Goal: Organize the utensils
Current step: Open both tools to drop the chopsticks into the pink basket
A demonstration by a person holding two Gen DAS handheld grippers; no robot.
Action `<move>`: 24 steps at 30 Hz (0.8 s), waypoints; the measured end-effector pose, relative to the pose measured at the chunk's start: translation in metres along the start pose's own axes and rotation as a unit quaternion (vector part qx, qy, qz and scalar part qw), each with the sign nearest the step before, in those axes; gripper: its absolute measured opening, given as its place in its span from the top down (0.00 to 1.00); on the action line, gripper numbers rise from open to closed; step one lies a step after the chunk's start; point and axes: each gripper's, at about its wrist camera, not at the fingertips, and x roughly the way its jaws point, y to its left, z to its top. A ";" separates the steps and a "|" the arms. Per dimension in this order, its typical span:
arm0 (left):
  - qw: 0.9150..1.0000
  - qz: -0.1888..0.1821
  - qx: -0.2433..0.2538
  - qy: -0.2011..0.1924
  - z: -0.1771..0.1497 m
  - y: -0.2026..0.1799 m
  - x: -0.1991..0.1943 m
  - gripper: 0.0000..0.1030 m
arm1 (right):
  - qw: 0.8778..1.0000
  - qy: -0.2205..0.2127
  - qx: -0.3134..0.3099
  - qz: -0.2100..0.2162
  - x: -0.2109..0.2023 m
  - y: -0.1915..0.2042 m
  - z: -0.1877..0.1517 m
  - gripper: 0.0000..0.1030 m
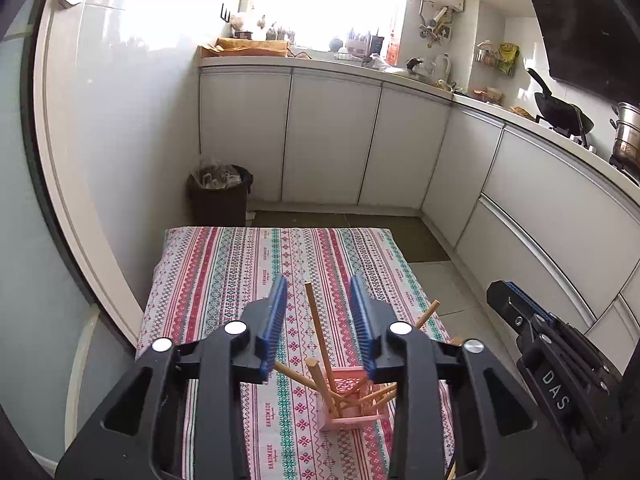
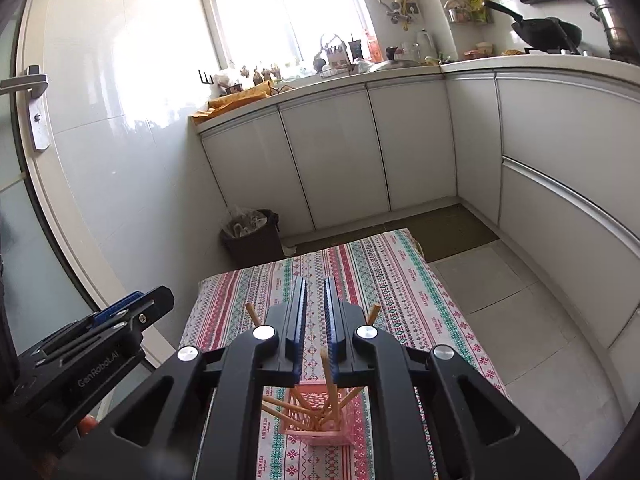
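Kitchen scene, two wrist fisheye views. Readable writing: "DAS" in white on the black body of the right gripper (image 1: 516,300) as seen at the right edge of the left view; "GenRobot.AI" on the black body of the left gripper (image 2: 136,304) at the left edge of the right view; "HANDMADE" printed over and over in small brown capitals along the pale stripes of the woven, red-green-white patterned cloth (image 1: 224,280) covering the small bench.

Pink plastic lattice-walled square holder (image 1: 352,404) standing upright on the cloth, at the near end of the bench, below and between the fingers in both views. Thin round wooden chopsticks (image 1: 316,324) standing in it, fanned out at different tilts, tips up; one long stick rising between the left gripper's ribbed blue pads (image 1: 278,312) without touching either.

Left gripper (image 1: 318,284): black moulded plastic arms, silver round bolts, jaws apart, released, nothing gripped. Right gripper (image 2: 314,284): same build, jaws parted by a narrow slit only, pads not pressing anything, one stick tip just under the gap.

Glossy white cabinet doors (image 1: 332,136) with metal edge strips along the wall. Dark wicker-look bin (image 1: 220,196) with crumpled clear bag, on the floor beyond the bench. Black wok (image 1: 560,110) on the stove.
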 end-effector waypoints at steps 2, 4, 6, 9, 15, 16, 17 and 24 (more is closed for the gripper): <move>1.000 0.006 -0.002 -0.009 0.000 0.002 -0.004 0.53 | 1.000 -0.005 0.004 -0.002 -0.003 -0.002 0.001 0.62; 1.000 0.010 -0.001 -0.011 0.001 0.004 -0.006 0.52 | 1.000 -0.015 0.004 -0.006 -0.007 -0.002 0.002 0.53; 1.000 0.012 -0.002 -0.014 0.002 0.005 -0.008 0.49 | 1.000 -0.017 0.005 -0.003 -0.009 -0.001 0.003 0.44; 1.000 0.017 -0.005 -0.024 0.002 0.007 -0.014 0.37 | 1.000 -0.024 0.005 -0.004 -0.015 0.000 0.004 0.39; 0.999 0.030 -0.006 -0.036 0.003 0.013 -0.029 0.33 | 0.999 -0.035 0.006 -0.021 -0.027 -0.001 0.005 0.34; 0.999 0.031 -0.006 -0.038 0.003 0.015 -0.031 0.30 | 0.999 -0.036 0.007 -0.023 -0.030 -0.002 0.005 0.32; 0.999 0.031 -0.007 -0.039 0.003 0.015 -0.033 0.28 | 0.999 -0.038 0.008 -0.025 -0.032 -0.003 0.006 0.29; 0.997 0.038 -0.006 -0.068 0.000 0.015 -0.059 0.07 | 0.997 -0.063 0.000 -0.050 -0.052 0.000 0.005 0.07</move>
